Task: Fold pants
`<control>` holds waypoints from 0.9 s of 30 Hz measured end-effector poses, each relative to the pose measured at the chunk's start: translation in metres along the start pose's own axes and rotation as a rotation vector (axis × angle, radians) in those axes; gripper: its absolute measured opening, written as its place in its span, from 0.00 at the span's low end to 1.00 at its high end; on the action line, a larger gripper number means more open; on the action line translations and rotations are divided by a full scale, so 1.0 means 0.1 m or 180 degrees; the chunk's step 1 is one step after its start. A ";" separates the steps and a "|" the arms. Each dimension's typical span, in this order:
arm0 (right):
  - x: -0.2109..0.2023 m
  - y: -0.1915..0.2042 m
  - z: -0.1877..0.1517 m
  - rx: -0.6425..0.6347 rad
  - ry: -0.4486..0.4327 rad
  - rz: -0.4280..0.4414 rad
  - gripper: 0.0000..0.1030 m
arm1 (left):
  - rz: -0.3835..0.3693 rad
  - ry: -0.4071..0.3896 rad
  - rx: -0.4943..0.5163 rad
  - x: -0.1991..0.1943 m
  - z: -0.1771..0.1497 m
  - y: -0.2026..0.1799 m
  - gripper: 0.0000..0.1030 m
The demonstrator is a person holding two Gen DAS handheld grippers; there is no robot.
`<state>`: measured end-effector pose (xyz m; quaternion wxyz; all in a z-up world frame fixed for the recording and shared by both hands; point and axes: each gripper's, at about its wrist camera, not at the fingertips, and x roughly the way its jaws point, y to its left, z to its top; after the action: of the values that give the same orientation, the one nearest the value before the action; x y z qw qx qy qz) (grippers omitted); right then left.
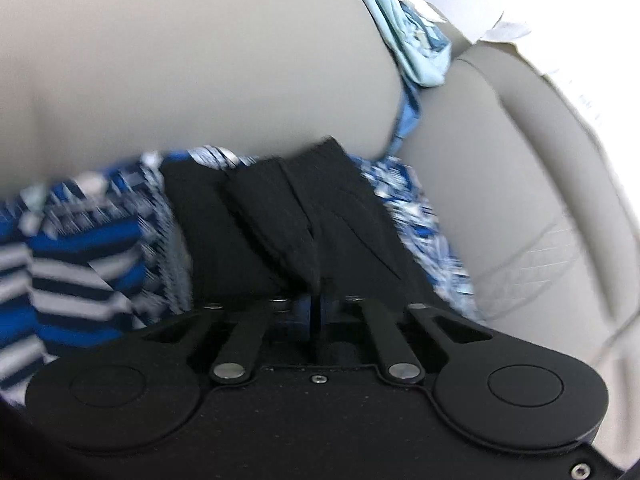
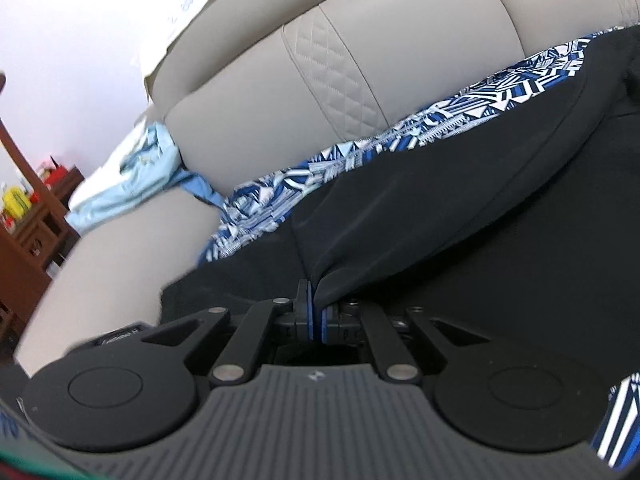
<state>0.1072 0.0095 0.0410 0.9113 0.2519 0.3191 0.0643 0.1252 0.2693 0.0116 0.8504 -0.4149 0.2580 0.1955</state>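
Note:
The black pants [image 1: 280,216] lie bunched over a blue-and-white patterned cloth [image 1: 80,240] on a beige sofa. My left gripper [image 1: 316,296] is shut on a gathered fold of the black pants; its fingers are hidden under the fabric. In the right wrist view the black pants [image 2: 460,200] spread wide across the patterned cloth [image 2: 400,132]. My right gripper [image 2: 314,300] is shut on an edge of the pants, with the fabric pinched between the blue-edged pads.
Beige leather sofa cushions [image 1: 200,60] and backrest [image 2: 248,100] rise behind the cloth. A light blue garment [image 2: 136,172] is tucked between cushions, also in the left wrist view [image 1: 404,28]. A brown wooden shelf [image 2: 28,232] stands at far left.

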 end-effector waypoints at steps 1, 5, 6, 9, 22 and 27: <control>0.02 -0.03 -0.01 0.0006 -0.0037 -0.0067 0.13 | 0.0055 -0.0045 0.0030 -0.01 0.00 -0.01 0.04; 0.03 -0.28 0.09 0.0149 -0.0299 -0.0493 0.26 | 0.0182 -0.0155 0.0119 -0.04 0.00 -0.05 0.03; 0.02 -0.41 0.16 0.0222 -0.0396 -0.0619 0.26 | 0.0216 -0.0181 0.0139 -0.04 0.00 -0.06 0.03; -0.03 -0.80 0.37 0.0415 -0.0598 -0.0988 0.41 | 0.0319 -0.0191 0.0127 -0.02 0.02 -0.04 0.04; 0.46 -2.15 2.14 0.0163 -0.0355 -0.2150 0.75 | 0.0493 -0.0214 0.0414 -0.03 -0.02 -0.09 0.08; 1.09 -2.45 2.57 -0.0049 0.0069 -0.2667 0.76 | 0.0518 -0.0192 0.0434 -0.01 -0.02 -0.09 0.08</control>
<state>0.3401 -0.2792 0.0303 0.8571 0.0928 0.4031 -0.3070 0.1287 0.2625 0.0166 0.8653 -0.3277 0.2778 0.2582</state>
